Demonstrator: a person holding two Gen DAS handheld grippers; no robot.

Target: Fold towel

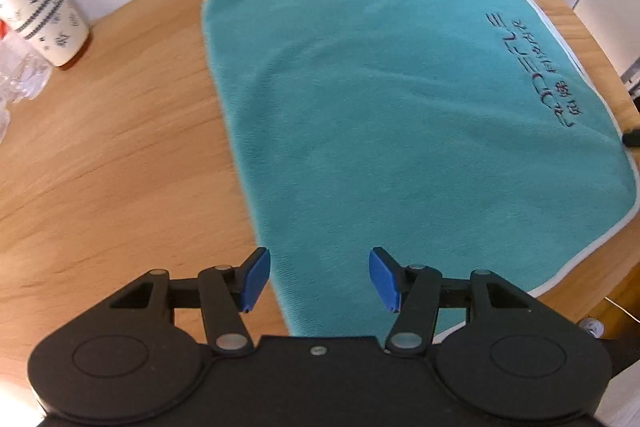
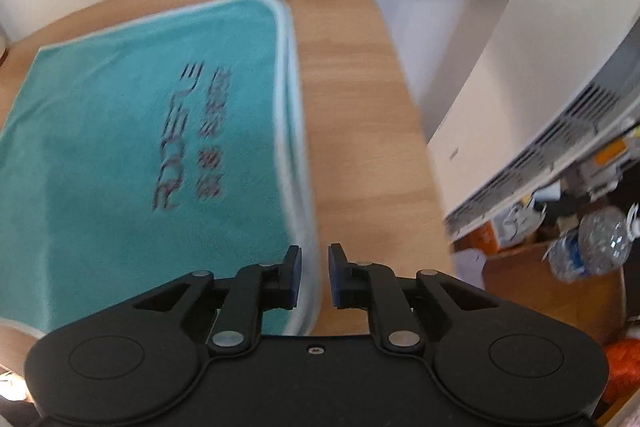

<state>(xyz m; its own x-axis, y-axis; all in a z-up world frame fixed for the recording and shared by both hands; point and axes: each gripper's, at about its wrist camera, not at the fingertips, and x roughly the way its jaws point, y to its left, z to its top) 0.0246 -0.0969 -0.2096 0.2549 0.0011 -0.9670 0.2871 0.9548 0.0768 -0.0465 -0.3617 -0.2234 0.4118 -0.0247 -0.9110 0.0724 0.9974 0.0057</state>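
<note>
Left gripper (image 1: 320, 277) gapes; only right view shows bottle (image 2: 592, 243).

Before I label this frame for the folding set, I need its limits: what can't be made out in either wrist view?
- Towel near corner, left wrist view: hidden under the left gripper body.
- Embroidered lettering, right wrist view: motion-blurred, unreadable.
- Towel's right hem, right wrist view: smeared; whether the right gripper touches it cannot be told.
- Dark object at the towel's edge, left wrist view: cut off by the frame.
</note>
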